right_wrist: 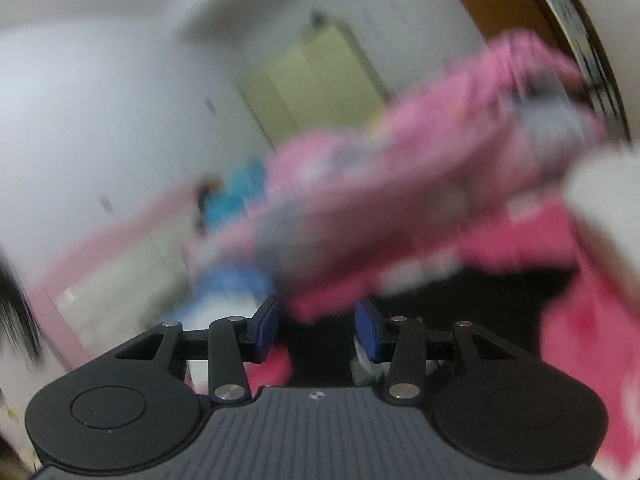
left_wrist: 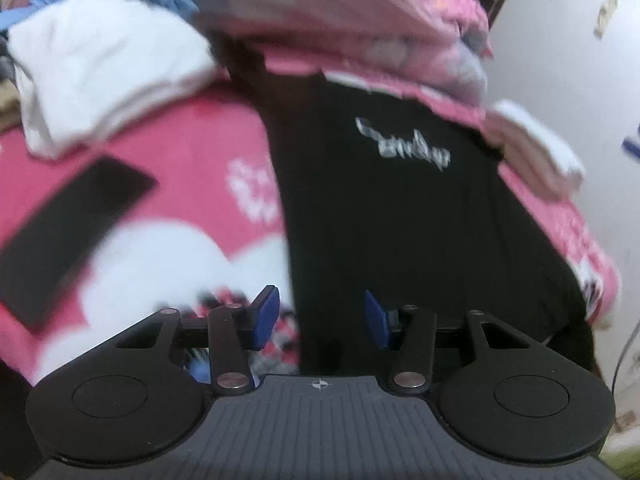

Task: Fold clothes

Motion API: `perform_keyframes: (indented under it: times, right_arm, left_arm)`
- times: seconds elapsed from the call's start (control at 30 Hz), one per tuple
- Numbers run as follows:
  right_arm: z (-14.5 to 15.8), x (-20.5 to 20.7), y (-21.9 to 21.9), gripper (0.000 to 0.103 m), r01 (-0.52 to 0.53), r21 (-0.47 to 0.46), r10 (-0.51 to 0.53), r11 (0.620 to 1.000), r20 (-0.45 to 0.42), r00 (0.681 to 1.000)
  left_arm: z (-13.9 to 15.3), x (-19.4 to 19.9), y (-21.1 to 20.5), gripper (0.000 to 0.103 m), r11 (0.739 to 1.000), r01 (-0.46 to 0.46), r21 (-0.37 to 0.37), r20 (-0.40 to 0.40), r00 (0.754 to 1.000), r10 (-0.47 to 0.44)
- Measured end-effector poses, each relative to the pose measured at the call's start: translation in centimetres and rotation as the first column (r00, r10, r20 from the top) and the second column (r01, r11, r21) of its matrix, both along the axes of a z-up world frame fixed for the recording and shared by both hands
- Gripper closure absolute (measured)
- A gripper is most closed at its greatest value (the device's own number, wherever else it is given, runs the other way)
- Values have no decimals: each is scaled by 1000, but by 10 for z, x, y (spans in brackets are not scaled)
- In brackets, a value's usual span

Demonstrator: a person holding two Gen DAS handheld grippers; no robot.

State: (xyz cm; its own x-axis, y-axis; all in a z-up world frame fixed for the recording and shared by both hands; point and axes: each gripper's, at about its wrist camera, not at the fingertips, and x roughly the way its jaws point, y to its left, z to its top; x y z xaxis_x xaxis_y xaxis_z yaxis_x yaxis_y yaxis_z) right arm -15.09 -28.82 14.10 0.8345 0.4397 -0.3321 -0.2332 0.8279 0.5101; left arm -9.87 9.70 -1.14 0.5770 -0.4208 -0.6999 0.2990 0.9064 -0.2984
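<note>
Both claws gape above black shirt (left_wrist: 400, 208).

Across the bed we see a pink bedspread (left_wrist: 192, 140) with white shapes printed on it. On its left part a flat black rectangular object (left_wrist: 72, 232), perhaps a phone, lies at a slant. To the right we see a white wall (left_wrist: 568, 60) with a few small stickers (left_wrist: 606, 12) on it. From the right wrist view, heavily blurred, we make out a pale yellow-green door (right_wrist: 316, 80) set in a white wall.
</note>
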Motion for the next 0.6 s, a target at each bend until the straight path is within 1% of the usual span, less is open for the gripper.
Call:
perform_keyframes:
  times: [0.07, 0.1, 0.13, 0.17, 0.23, 0.33, 0.4, 0.43, 0.47, 0.5, 0.53, 0.57, 0.6]
  right_arm:
    - [-42, 2, 30, 61, -51, -14, 49, 999, -114, 992]
    - [-61, 6, 48, 63, -87, -31, 81, 996, -158, 984]
    - [-80, 11, 66, 64, -124, -48, 112, 991, -198, 974]
    - [-93, 19, 85, 65, -164, -66, 147, 984, -214, 966]
    - [-114, 40, 124, 80, -231, -118, 201, 966, -219, 955]
    - [-139, 56, 175, 82, -279, -270, 228, 921, -206, 952]
    - [-158, 54, 195, 83, -320, -313, 250, 894, -244, 937]
    - [-168, 46, 205, 83, -362, -292, 284, 885, -278, 918]
    - [-171, 38, 214, 83, -391, -293, 314, 873, -276, 908]
    - [-168, 26, 219, 83, -428, -308, 355, 850, -266, 896]
    - [-164, 18, 221, 83, -482, -302, 408, 823, -277, 870]
    - [-160, 17, 221, 83, -513, -285, 440, 810, -283, 852]
    - [-154, 19, 221, 83, -510, -291, 441, 810, -272, 855]
  left_arm:
    - [-8, -7, -10, 65, 999, -7, 46, -2, 1000, 7]
    - [-11, -9, -13, 74, 998, -16, 61, -6, 1000, 17]
    - [-14, -11, -16, 82, 997, -26, 77, -9, 1000, 26]
    - [-16, -14, -18, 85, 995, -41, 90, -10, 999, 42]
    - [-19, -18, -21, 95, 992, -75, 102, 2, 997, 75]
    - [-20, -22, -17, 102, 990, -107, 93, 9, 994, 106]
    - [-21, -24, -14, 103, 989, -120, 84, 7, 993, 119]
    - [-21, -24, -12, 103, 989, -123, 80, 5, 992, 123]
    - [-22, -25, -10, 103, 990, -122, 76, 2, 992, 122]
    - [-22, -25, -8, 103, 990, -122, 72, -1, 993, 122]
    - [-22, -25, -6, 103, 991, -120, 66, -3, 993, 120]
    - [-22, -24, -5, 103, 992, -116, 58, -3, 993, 117]
    - [-22, -24, -4, 103, 992, -113, 54, -1, 994, 113]
